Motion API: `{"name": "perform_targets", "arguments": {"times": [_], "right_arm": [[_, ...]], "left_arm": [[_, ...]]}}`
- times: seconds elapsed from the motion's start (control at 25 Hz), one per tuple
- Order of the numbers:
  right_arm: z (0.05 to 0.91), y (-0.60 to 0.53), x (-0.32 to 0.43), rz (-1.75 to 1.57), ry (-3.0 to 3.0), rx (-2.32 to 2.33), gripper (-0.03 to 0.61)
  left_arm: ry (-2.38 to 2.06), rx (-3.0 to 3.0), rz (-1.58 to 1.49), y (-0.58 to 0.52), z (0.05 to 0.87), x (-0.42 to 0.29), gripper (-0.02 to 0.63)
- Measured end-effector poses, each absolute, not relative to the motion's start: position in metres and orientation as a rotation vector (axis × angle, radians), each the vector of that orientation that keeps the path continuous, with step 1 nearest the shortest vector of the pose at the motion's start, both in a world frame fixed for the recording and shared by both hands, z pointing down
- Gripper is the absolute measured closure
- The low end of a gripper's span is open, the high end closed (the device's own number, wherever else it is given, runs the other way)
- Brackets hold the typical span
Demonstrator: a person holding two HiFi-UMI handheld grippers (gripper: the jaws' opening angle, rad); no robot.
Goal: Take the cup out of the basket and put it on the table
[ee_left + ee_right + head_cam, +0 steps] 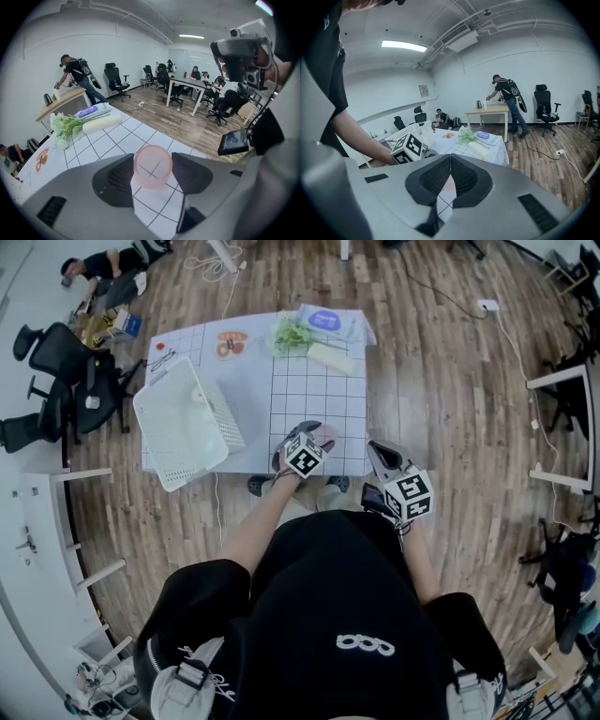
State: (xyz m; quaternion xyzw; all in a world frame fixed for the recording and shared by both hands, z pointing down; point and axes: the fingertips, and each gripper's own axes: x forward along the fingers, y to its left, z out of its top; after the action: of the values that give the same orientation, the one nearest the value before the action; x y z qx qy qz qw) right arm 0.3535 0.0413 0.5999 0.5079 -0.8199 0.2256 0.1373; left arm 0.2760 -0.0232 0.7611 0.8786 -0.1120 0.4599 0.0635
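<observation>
A translucent pink cup (153,180) sits upright between the pads of my left gripper (152,161), which is shut on it just above the white grid-lined tablecloth (112,138). In the head view the left gripper (309,439) holds the cup (325,434) over the table's near edge, right of the white basket (183,423). The basket lies tilted at the table's left side. My right gripper (382,457) hovers off the near right corner of the table. Its jaws (450,159) are shut with nothing between them.
At the table's far end lie green artificial flowers (292,334), a blue packet (323,320), a pale roll (331,359) and an orange item (230,345). Black office chairs (66,381) stand left of the table. Wooden floor surrounds it.
</observation>
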Motion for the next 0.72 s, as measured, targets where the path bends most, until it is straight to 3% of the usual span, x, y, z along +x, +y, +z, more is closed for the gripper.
{"name": "perform_targets", "arguments": {"times": [0.4,0.72], "right_arm": [[0.603,0.044,0.35,0.657,-2.356,1.457,0.555],[0.592,0.043,0.34,0.626,-2.363,1.444,0.555]], "left_arm": [[-0.31,2.672,1.28,-0.024,0.757,0.275,0.35],[-0.379,2.751,1.053,-0.028,0.703,0.262,0.348]]}}
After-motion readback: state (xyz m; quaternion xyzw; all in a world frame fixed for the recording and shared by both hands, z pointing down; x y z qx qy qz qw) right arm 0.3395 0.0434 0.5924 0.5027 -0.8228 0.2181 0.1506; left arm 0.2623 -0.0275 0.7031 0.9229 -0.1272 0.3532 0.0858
